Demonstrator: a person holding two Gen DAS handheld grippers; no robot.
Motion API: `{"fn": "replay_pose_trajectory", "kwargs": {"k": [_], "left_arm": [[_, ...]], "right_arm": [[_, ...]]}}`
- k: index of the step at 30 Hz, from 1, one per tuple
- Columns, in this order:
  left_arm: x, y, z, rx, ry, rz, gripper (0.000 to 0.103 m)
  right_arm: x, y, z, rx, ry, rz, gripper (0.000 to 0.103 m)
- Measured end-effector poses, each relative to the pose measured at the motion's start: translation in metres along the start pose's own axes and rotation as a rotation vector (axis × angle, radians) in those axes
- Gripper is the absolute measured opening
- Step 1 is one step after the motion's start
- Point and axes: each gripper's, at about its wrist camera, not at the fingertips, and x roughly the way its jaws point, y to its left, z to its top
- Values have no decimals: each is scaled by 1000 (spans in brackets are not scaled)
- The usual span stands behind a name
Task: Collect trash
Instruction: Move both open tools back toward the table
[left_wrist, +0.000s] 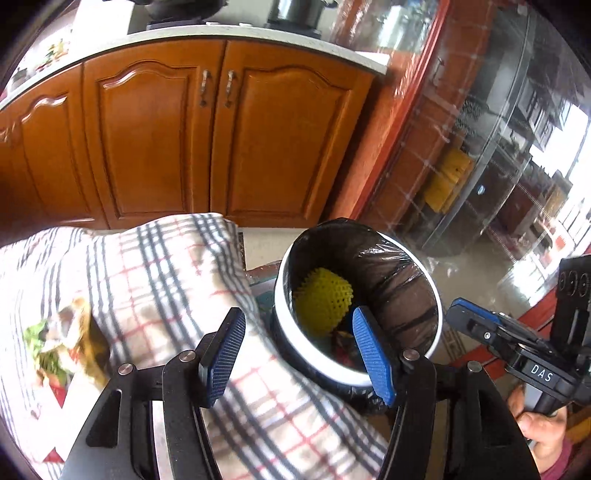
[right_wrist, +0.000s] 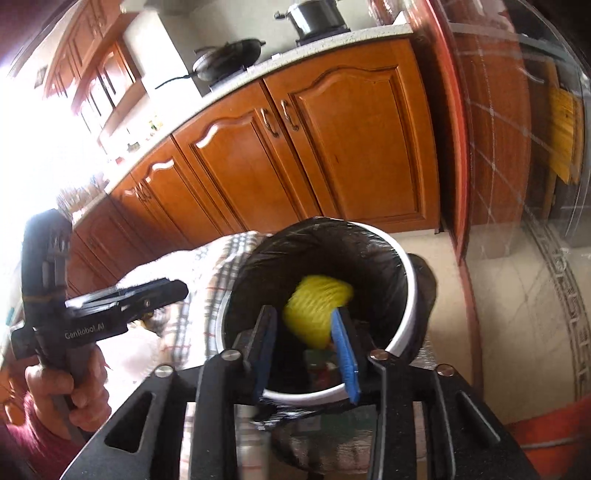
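Note:
A white bin (left_wrist: 281, 295) with a black liner stands at the edge of a checked tablecloth (left_wrist: 166, 277). Inside it lies a yellow foam net (left_wrist: 321, 301), on top of other dark rubbish. My left gripper (left_wrist: 299, 354) hangs open over the cloth and the bin's near rim, with nothing between its blue pads. Blurred scraps of trash (left_wrist: 62, 347), green and brown, lie on the cloth to its left. In the right wrist view my right gripper (right_wrist: 306, 354) is open above the bin (right_wrist: 410, 295). The yellow foam net (right_wrist: 314, 310) shows blurred just beyond its fingertips, free of the pads.
Brown wooden cabinets (left_wrist: 147, 140) under a pale countertop with pots stand behind the bin. A glass door (left_wrist: 480, 147) and tiled floor (right_wrist: 517, 295) lie to the right. A person's hand (right_wrist: 74, 384) holds the left gripper (right_wrist: 173, 290); the right gripper (left_wrist: 458, 310) shows at the right.

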Motion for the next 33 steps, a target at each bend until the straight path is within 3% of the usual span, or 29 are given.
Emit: {"fn": "replay_pose_trajectory", "kwargs": {"k": [7,14,22,33], "left_arm": [[-59,31,-51,-40,-100,35,62],[-110,60,-94,-100,-138,79,62],[-148,84,-129,-97,-143,138,65],[-159,104,-136,-40,-99,150,65]], "right_arm": [[1,24,-25,49,-20,88,68],[6,50,-46,69,1,142,72],[17,87,-60,47,30,195,75],[44,128,-67,8,99,246,75]]}}
